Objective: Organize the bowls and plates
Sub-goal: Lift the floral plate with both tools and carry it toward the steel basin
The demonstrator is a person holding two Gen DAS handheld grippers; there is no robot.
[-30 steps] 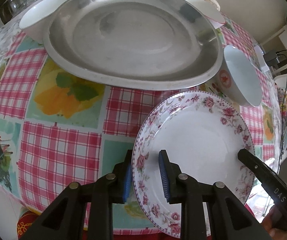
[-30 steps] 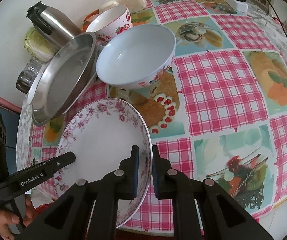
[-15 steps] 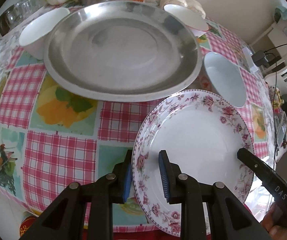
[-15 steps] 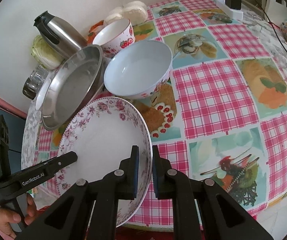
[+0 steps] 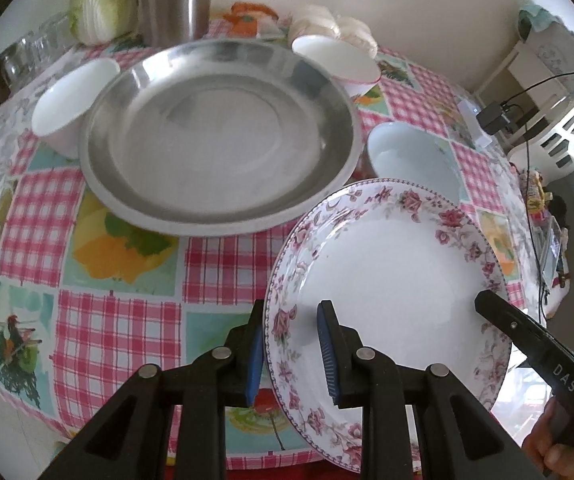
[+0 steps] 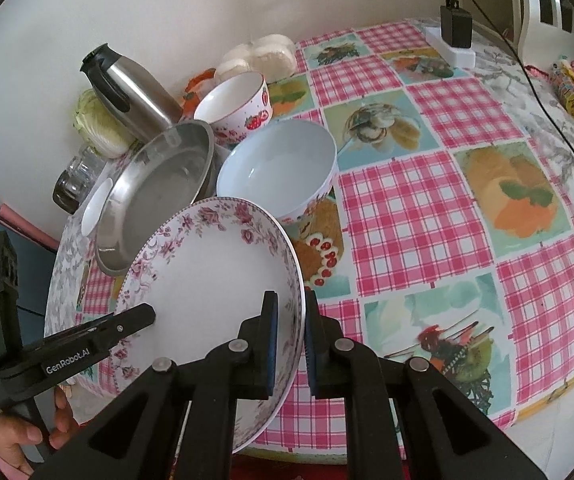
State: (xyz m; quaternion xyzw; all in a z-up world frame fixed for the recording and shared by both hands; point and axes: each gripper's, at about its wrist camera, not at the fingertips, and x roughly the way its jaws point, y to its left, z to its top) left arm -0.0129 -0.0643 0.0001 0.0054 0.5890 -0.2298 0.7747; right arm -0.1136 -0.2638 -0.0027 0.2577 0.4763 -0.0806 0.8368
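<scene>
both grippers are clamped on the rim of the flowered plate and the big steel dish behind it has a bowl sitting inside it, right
Not quite. Both the left gripper and the right gripper do have their jaws closed on the rim of the flowered plate, but the steel dish is empty. The left wrist view shows its bare bottom; the white bowls stand beside it on the table, not inside it.

Two plates [image 5: 387,280], three bowls [image 5: 411,160], one flask [image 6: 127,92].
</scene>
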